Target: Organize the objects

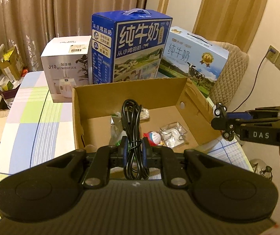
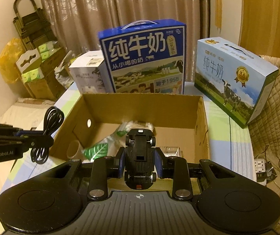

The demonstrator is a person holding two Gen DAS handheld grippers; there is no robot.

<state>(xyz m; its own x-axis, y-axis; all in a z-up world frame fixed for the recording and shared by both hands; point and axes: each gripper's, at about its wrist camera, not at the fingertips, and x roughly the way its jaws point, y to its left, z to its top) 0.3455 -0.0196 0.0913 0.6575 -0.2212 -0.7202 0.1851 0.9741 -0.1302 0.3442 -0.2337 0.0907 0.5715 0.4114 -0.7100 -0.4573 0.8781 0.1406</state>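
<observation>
Both grippers are loaded up right now. The left gripper (image 1: pixel 134 150) is clamped tight on a bundled black cable (image 1: pixel 132 121) tied in the middle – the loop sticks up above the blue pads, just over the near edge of the open brown cardboard box (image 1: pixel 128 87). The right gripper (image 2: pixel 139 161) is pinching a small black toy car (image 2: pixel 139 154) flipped belly-up, wheels showing, hanging over the box too. Inside the box: a green-leaf plastic packet (image 2: pixel 97 149), a red-and-white round toy (image 1: pixel 153 137) and a clear crinkly bag (image 1: pixel 172 134). Behind the box on the checked tablecloth (image 1: pixel 32 113) stand a white humidifier box (image 1: pixel 67 66), a tall dark-blue milk carton (image 1: pixel 134 45) and a light-blue milk carton (image 1: pixel 195 58).
</observation>
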